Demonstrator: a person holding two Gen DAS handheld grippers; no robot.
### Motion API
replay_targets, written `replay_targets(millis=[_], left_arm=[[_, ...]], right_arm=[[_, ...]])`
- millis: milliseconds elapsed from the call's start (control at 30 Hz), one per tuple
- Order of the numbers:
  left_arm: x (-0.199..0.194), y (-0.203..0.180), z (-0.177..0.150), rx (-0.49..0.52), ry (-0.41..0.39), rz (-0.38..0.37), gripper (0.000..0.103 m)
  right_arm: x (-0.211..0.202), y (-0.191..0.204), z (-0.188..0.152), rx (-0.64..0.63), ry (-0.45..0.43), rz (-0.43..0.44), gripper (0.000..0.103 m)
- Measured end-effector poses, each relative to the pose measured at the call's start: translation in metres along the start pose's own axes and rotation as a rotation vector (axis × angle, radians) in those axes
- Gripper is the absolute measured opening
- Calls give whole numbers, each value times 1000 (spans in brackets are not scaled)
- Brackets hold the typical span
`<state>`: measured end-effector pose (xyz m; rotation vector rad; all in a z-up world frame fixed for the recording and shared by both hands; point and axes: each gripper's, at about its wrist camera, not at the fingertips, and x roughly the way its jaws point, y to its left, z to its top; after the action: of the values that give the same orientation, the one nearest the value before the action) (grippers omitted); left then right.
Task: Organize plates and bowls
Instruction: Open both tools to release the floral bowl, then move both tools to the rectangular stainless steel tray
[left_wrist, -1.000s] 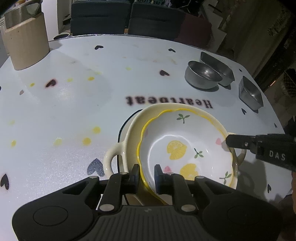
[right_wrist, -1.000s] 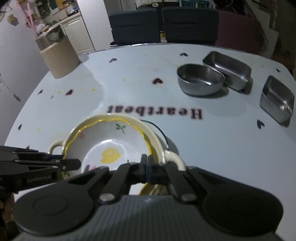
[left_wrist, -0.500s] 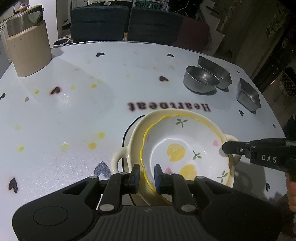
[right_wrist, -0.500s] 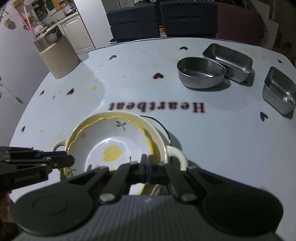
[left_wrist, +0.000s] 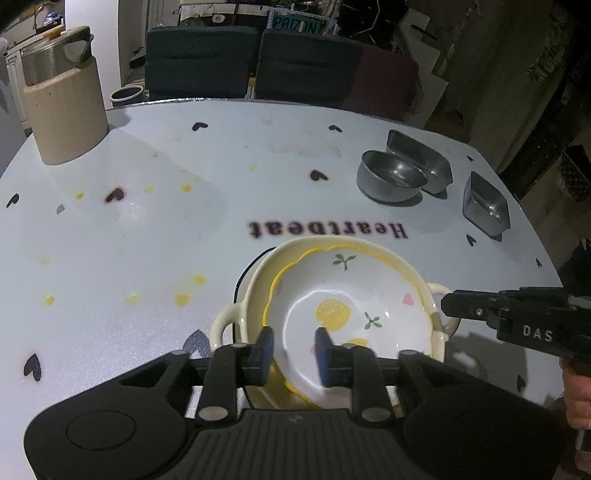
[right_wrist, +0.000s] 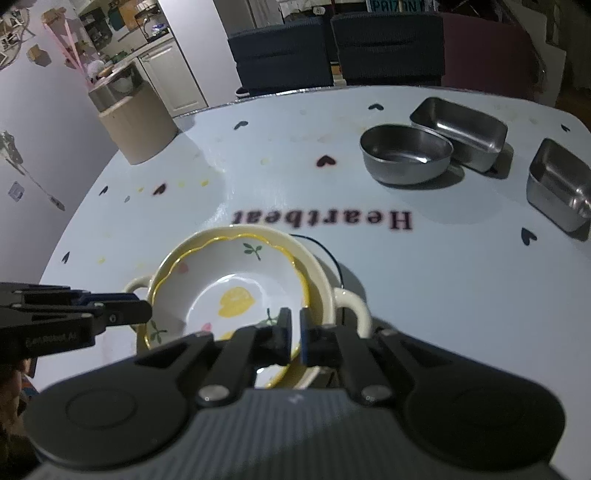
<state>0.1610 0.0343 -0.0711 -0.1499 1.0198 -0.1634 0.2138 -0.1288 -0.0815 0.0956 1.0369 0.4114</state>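
Lemon-print bowl (left_wrist: 343, 314) rim sits between both just-parted fingers (left_wrist: 264, 349), neither gripping

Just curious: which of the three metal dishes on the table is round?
The metal bowl, nearest the "Heartbeat" lettering. The two others, a tray touching it and a tin standing apart, are rectangular.

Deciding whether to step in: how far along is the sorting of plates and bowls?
Done: the lemon bowl sits nested in the cream two-handled bowl. In hand: the left gripper and right gripper have just been opening, the bowl's rim between their jaws, apparently letting go. Left: the round steel bowl and two steel pans stand unstacked farther back.
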Motion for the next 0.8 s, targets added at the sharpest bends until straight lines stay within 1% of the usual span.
replay_targets(millis=[33,67,133,167,200,233,267,300,333,433,467,500,633,667,733,800], left_arm=[[-1,-2,1,-2,-7,0,36],[-3,-4,3,-3,-16,-2,40],[-5,-9,7,-4,-35,-10,49],[-7,-13,10,-6,-46,-16,56],[-8,-16,12,-6,-57,-22,63],[-9,-20,15,-6,-71,-24,66],[-10,-25,18,-6,-87,-22,73],[-11,-31,21,-3,-104,-19,78],[-12,-36,24,0,-116,-17,79],[-11,-52,33,8,-144,-24,87],[-10,-58,36,12,-152,-28,91],[-8,-65,39,18,-159,-30,93],[0,-92,49,48,-186,-33,95],[2,-98,51,55,-192,-37,95],[7,-112,55,67,-210,-43,96],[12,-126,59,77,-233,-56,97]], right_arm=[[-3,-1,0,-1,-8,2,11],[-6,-3,0,1,-16,4,13],[-13,-9,1,10,-38,7,28],[-16,-11,1,13,-49,5,33],[-20,-15,2,16,-63,1,42],[-24,-18,3,19,-79,-5,50],[-28,-22,3,23,-99,-13,53],[-32,-26,4,32,-118,-22,58],[-36,-31,5,42,-137,-31,62],[-47,-49,7,78,-182,-66,66],[-50,-56,8,89,-197,-76,68],[-54,-63,8,100,-210,-88,71],[-66,-97,11,159,-261,-144,87],[-69,-106,10,176,-272,-158,90],[-75,-126,8,212,-298,-191,99],[-81,-144,6,242,-316,-216,103]])
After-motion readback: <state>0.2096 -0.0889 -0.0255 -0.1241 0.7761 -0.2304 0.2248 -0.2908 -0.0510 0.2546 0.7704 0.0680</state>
